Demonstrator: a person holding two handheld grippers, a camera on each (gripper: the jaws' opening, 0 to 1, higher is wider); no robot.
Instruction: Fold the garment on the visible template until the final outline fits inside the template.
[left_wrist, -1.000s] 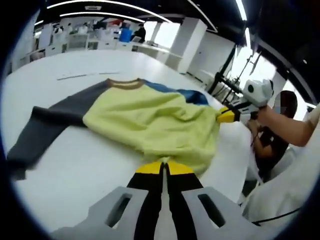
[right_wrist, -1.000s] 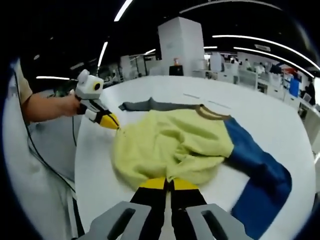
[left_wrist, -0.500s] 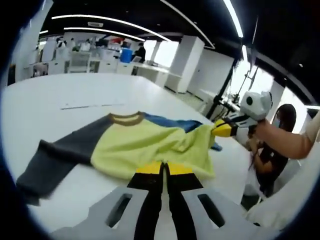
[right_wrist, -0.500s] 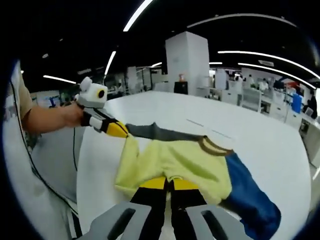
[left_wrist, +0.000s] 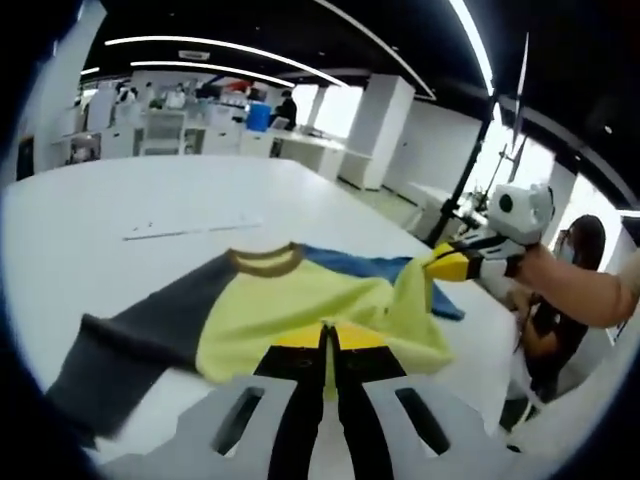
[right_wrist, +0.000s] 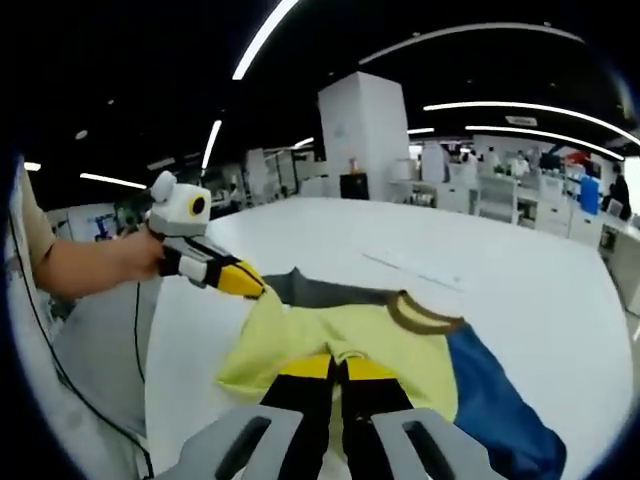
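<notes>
A sweatshirt with a yellow body (left_wrist: 300, 300), a grey sleeve (left_wrist: 130, 340), a blue sleeve (left_wrist: 360, 265) and a brown collar (left_wrist: 265, 258) lies on the white table (left_wrist: 120, 200). Its hem is lifted off the surface. My left gripper (left_wrist: 325, 335) is shut on the yellow hem, and it appears again at the left gripper (right_wrist: 255, 288), held by a hand. My right gripper (right_wrist: 338, 362) is shut on the hem at another spot, and the right gripper (left_wrist: 432, 262) comes in from the right, pinching a raised yellow corner. The yellow body (right_wrist: 340, 335) hangs between the two.
A thin line mark (left_wrist: 190, 230) lies on the table beyond the collar. A person's forearm (left_wrist: 585, 295) reaches in from the right, near the table's edge. Desks and a white pillar (right_wrist: 365, 130) stand far behind.
Both grippers have risen with the yellow hem, pulling the lower body of the sweatshirt up off the table. The sleeves and collar still rest on the surface.
</notes>
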